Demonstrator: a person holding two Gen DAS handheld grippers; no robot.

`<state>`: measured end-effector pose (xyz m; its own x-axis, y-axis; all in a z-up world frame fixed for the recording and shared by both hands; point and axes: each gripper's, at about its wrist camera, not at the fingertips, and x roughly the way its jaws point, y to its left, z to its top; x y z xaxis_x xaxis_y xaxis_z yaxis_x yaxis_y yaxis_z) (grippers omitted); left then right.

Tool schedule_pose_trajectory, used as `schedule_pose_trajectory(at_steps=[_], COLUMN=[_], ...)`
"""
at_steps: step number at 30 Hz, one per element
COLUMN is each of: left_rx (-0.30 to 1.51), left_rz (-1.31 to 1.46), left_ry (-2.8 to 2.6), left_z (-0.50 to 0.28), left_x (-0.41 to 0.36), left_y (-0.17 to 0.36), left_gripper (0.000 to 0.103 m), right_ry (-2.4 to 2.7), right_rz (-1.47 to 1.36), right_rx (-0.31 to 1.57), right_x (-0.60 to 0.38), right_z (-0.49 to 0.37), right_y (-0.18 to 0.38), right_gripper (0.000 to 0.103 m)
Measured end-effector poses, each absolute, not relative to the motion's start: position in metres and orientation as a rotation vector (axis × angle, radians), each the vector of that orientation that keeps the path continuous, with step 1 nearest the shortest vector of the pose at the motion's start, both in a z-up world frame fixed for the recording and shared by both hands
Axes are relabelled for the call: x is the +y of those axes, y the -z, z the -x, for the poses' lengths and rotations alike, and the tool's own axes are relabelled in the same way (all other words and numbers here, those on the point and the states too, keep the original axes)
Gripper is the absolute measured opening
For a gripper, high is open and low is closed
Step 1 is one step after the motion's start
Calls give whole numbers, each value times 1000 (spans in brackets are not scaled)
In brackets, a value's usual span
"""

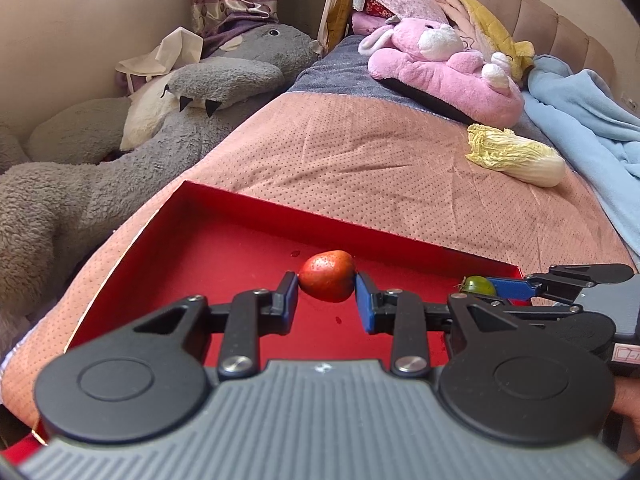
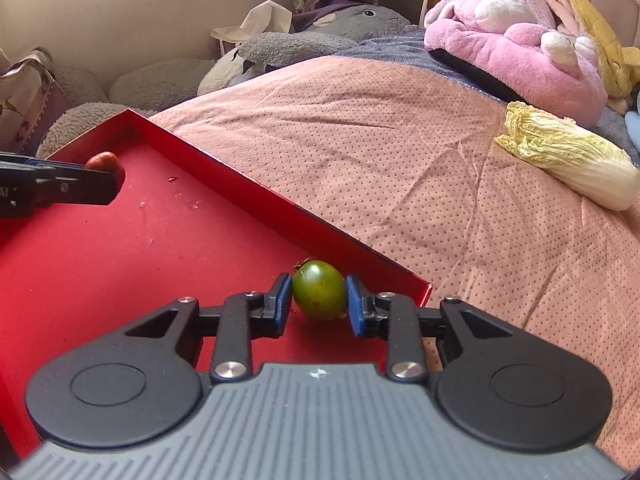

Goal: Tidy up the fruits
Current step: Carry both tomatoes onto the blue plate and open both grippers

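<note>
A shallow red cardboard tray (image 1: 168, 248) (image 2: 100, 264) lies on the bed's salmon-pink dotted cover (image 1: 360, 152) (image 2: 400, 168). Its floor carries only a few small crumbs and specks; both fruits over it are in the tools, and I cannot tell whether either one touches the tray floor.

Beyond the tray, a pale yellow-and-white napa cabbage (image 1: 516, 156) (image 2: 568, 156) lies on the cover, well apart from the tray's far wall. Behind it a pink plush rabbit (image 1: 440, 64) (image 2: 516, 40) sprawls on a grey blanket, with a light blue blanket (image 1: 580, 120) bunched to its right. A big grey plush creature with black claws (image 1: 140, 120) (image 2: 288, 44) slumps off the bed's left side. Nothing stands between the 2 tools and the tray.

The left tool (image 1: 327, 292) (image 2: 108, 176) has its blue-padded fingers pressed against both sides of a small reddish-orange speckled fruit (image 1: 327, 276) (image 2: 105, 160), holding it over the middle of the tray. The right tool (image 2: 319, 300) (image 1: 494, 286) is clamped the same way on a small round green tomato-like fruit (image 2: 319, 295) (image 1: 478, 285), close to the tray's near right corner, just inside its rim.
</note>
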<state>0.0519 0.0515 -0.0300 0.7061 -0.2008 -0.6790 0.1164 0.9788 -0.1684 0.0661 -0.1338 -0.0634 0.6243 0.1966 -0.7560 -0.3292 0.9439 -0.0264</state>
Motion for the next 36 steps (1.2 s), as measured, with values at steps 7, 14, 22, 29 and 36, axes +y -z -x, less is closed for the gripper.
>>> schedule_pose_trajectory(at_steps=[7, 14, 22, 29, 36], left_rx=[772, 748, 699, 706, 755], left_rz=[100, 82, 76, 34, -31], left_ry=[189, 259, 399, 585, 720], left_z=[-48, -35, -13, 30, 71], left_x=[46, 25, -24, -91, -129], left_y=[30, 24, 13, 19, 35], left_gripper=[34, 34, 34, 34, 34], right_ry=[-309, -286, -138, -17, 3], right_rz=[143, 133, 111, 68, 25], right_rx=[815, 749, 754, 791, 815], right_x=[-138, -165, -234, -283, -296], right_z=[-44, 1, 56, 76, 67], right_y=[52, 18, 8, 22, 39], right_gripper=[34, 34, 34, 34, 34])
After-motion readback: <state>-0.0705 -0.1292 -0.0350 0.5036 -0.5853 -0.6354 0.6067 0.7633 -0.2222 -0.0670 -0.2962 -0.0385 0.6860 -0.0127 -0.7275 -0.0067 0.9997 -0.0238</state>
